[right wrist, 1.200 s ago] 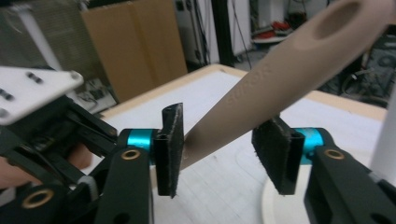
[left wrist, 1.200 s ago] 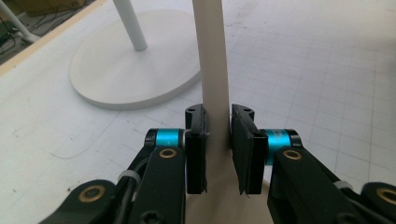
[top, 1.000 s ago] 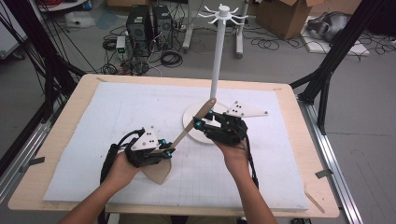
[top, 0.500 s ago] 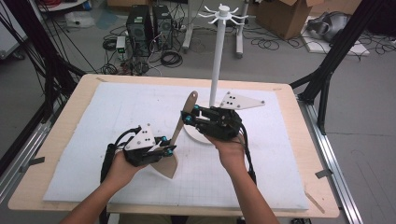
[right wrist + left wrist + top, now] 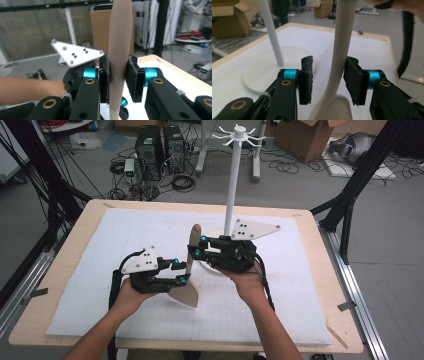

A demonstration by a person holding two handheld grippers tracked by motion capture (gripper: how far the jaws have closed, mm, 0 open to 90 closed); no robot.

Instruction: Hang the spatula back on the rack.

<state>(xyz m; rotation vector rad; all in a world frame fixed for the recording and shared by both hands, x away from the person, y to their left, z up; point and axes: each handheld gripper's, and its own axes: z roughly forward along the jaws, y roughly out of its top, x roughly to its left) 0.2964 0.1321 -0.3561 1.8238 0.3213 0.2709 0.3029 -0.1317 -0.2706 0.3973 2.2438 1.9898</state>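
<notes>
Two grippers on one wooden spatula (image 5: 190,270) here: the right gripper (image 5: 199,247) is clamped tight on its handle, holding it nearly upright over the white mat (image 5: 300,295). The left gripper (image 5: 179,272) sits spread around the neck, one pad touching, beside the white stand (image 5: 231,195).

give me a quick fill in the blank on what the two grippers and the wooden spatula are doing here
1. The right gripper is shut on the handle of the wooden ____.
2. The jaws of the left gripper stand ____ around the spatula's neck, with a gap on one side.
3. The tall white pole of the stand rises from a round ____ on the table.
4. In the high view the spatula's handle points ____, its blade low by the left gripper.

Missing words: spatula; open; base; up
</notes>
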